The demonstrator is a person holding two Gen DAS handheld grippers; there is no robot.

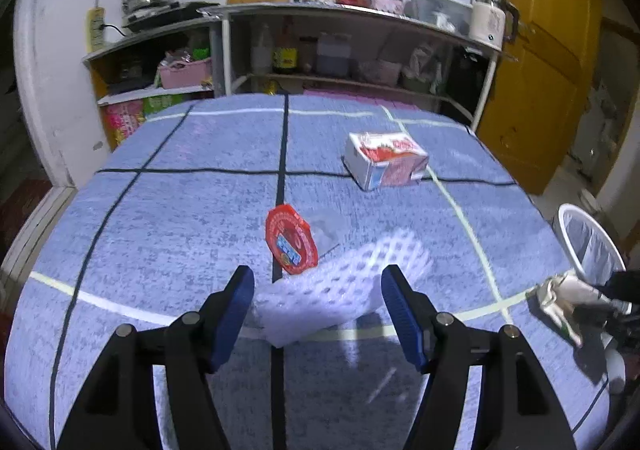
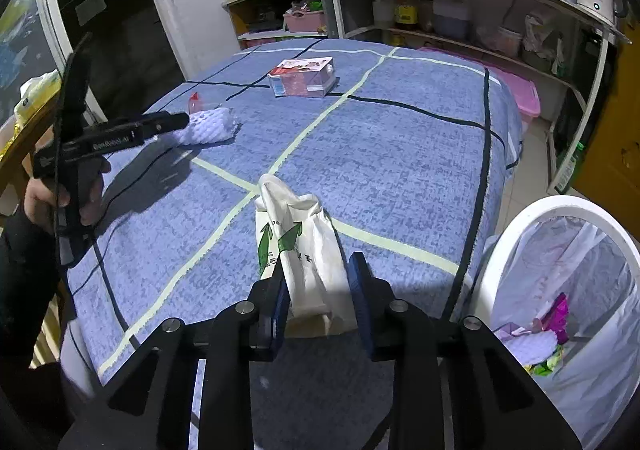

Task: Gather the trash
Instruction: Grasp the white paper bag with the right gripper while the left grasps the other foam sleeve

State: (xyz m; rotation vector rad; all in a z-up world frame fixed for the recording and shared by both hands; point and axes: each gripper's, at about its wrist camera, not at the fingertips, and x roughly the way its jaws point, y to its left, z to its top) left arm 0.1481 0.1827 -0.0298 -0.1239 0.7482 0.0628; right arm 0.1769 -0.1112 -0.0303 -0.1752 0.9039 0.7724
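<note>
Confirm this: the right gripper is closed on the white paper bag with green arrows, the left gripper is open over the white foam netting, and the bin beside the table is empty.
One thing is wrong: the bin is not empty. The right wrist view shows wrappers and white foam netting already lying in its liner. The rest holds: the right gripper is closed on the white paper bag, and the left gripper is open over the foam netting.

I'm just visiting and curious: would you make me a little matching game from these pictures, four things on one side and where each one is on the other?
Things:
1. white foam fruit net
2. crumpled white plastic bag with green arrows
3. red round lid
4. white and red carton

Places:
A. lying alone near the far end of the blue checked tablecloth
B. gripped by the right gripper
C. between the open left gripper fingers
D. just beyond the foam net

Pairs: 1-C, 2-B, 3-D, 4-A
</note>
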